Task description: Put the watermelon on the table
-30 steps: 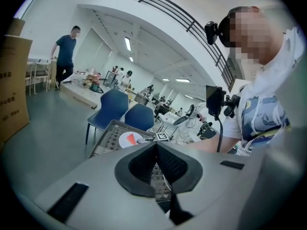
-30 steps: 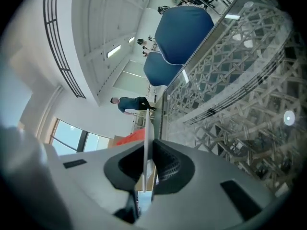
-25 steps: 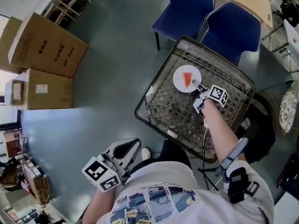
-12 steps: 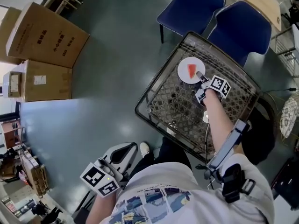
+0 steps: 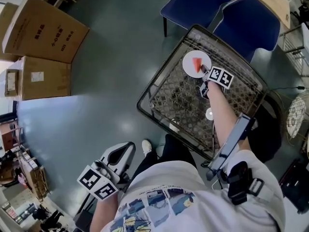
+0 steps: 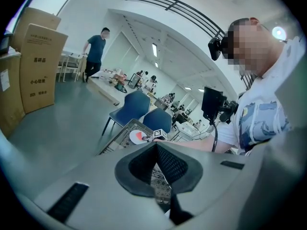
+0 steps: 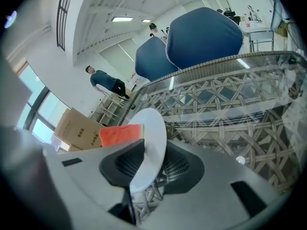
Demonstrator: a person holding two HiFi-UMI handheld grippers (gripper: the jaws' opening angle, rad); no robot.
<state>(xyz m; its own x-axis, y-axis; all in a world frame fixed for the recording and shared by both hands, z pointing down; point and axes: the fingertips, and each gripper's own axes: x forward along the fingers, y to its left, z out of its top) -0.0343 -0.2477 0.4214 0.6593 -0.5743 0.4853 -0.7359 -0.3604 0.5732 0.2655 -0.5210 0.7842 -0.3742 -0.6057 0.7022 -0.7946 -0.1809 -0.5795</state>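
Opening around the plate [image 7: 152, 126] rim, right gripper [image 7: 146, 153] leaves watermelon [image 7: 120, 134] apparently set on table [image 7: 225, 110]; left gripper [image 6: 156, 146] clenched, empty, unneeded.

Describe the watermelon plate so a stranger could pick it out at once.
Find the woven table with the dark rim, in front of the two blue chairs. On its chair-side end lies a round white plate, its rim between the opening jaws of the right gripper. It alone carries a red watermelon wedge.

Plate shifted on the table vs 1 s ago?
No clear shift: the plate sits near the wicker table's far corner by the blue chairs, as before; the head camera itself moved.
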